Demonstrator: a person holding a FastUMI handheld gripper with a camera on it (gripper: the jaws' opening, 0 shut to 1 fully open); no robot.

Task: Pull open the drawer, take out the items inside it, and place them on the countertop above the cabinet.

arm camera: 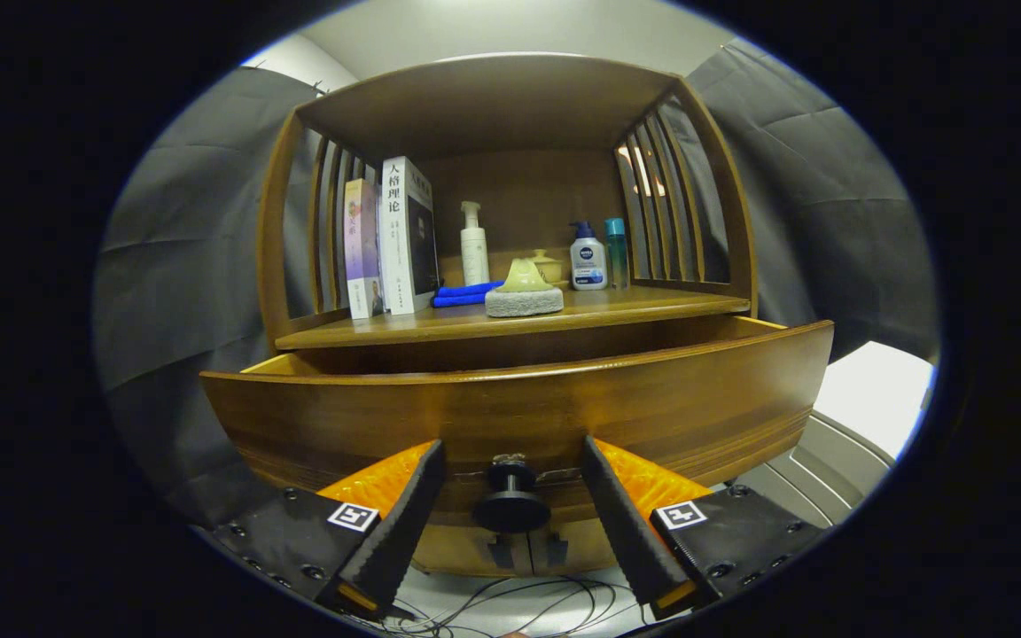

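Drawer (519,416) partly out; gripper (510,509) wide open, fingers either side of the knob (510,505), gripping nothing. Risk: reaching in from below, fingers could catch the drawer front.

Claw-mounted camera looks forward, low and close, at the cabinet (510,354) front

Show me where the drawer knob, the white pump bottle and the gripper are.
drawer knob (510,509): gripper view, on its round black face.
white pump bottle (474,252): gripper view, on the bottle's body.
gripper (510,523): gripper view, midway between its open fingertips, either side of the knob.
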